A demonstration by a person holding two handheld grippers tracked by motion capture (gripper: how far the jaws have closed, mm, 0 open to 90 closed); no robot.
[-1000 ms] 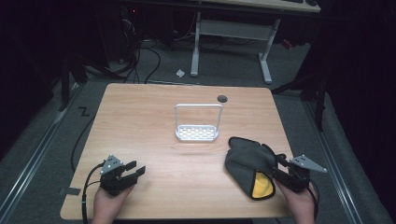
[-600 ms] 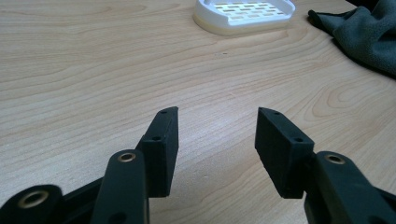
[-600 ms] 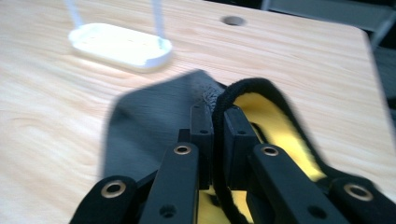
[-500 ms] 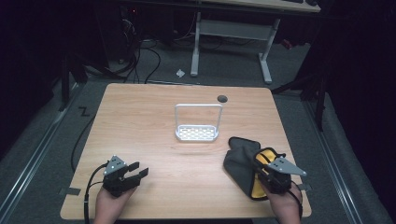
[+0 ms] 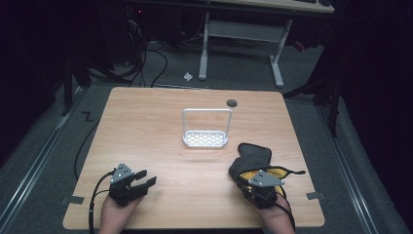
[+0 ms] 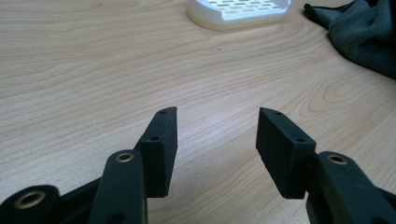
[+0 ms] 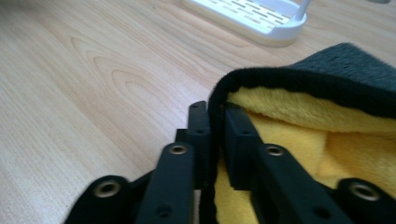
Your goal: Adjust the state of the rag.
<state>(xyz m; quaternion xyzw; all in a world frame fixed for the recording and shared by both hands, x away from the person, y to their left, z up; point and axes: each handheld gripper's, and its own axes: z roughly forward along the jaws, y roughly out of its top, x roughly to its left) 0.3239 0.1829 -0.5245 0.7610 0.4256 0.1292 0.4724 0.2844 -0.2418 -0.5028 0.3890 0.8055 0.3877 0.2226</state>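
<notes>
A dark grey cloth with a yellow inner side [image 5: 251, 156] lies crumpled at the table's front right, part of it turned over so the yellow shows [image 7: 327, 74]. My right gripper [image 5: 254, 185] sits at its near edge. In the right gripper view the jaws [image 7: 215, 116] pinch the cloth's black hem; they have just been opening slightly, with the hem still between the pads. My left gripper [image 5: 146, 178] rests at the front left, open with bare wood between its jaws [image 6: 217, 126]. The cloth [image 6: 364, 37] also shows far off in the left gripper view.
A small white slotted rack with an upright wire frame [image 5: 207, 139] stands mid-table, just beyond the cloth [image 7: 261, 21] [image 6: 238, 11]. A dark round grommet [image 5: 232, 103] sits near the far edge. The wooden table [image 5: 160, 122] is bare on its left half.
My right gripper has moved left along the front edge, closed on the cloth's edge and drawn the fold with it. The left gripper has stayed put.
</notes>
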